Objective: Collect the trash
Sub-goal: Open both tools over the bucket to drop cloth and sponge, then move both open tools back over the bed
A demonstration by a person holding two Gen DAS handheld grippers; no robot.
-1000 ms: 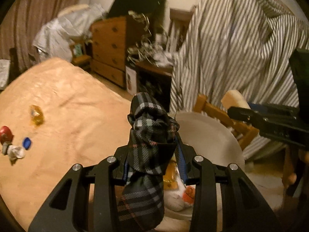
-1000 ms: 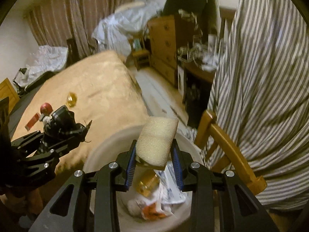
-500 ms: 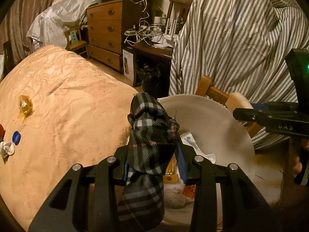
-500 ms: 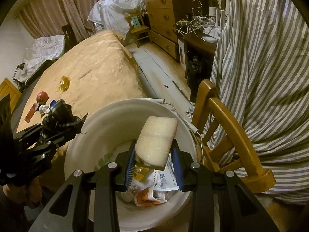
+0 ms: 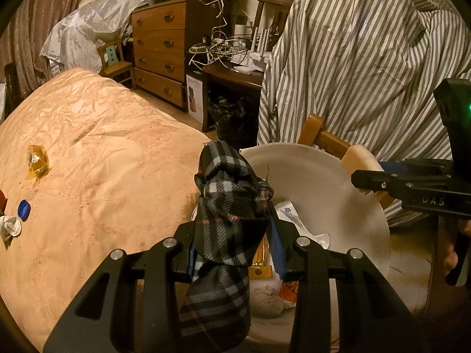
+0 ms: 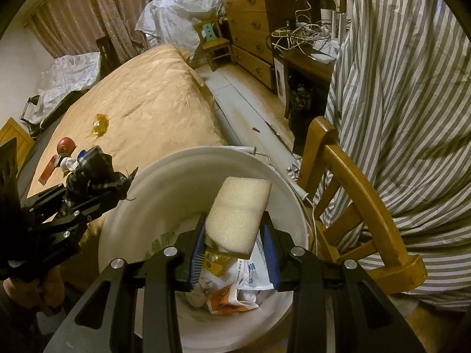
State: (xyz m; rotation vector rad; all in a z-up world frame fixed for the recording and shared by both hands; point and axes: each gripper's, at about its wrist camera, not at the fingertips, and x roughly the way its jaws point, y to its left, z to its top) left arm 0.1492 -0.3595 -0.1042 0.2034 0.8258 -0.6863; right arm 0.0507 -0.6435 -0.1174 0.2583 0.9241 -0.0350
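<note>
My left gripper (image 5: 235, 235) is shut on a dark plaid cloth (image 5: 229, 206) and holds it over the left rim of a white bucket (image 5: 323, 176). My right gripper (image 6: 235, 244) is shut on a pale yellow sponge (image 6: 240, 206), held above the bucket's (image 6: 182, 176) opening. The bucket holds papers and wrappers (image 6: 235, 291). Loose trash lies on the tan bed (image 5: 103, 161): an amber wrapper (image 5: 36, 160), a blue cap (image 5: 23, 209), a white crumpled piece (image 5: 11, 225). The left gripper with the cloth also shows in the right wrist view (image 6: 97, 176).
A wooden chair (image 6: 353, 182) stands right of the bucket, with striped cloth (image 6: 397, 103) draped behind it. A wooden dresser (image 5: 160, 50) and a desk with cables (image 5: 232, 58) stand at the back. A red round object (image 6: 66, 144) lies on the bed.
Both grippers have come lower and closer over the bucket, which now fills more of each view. Each keeps its hold on its item.
</note>
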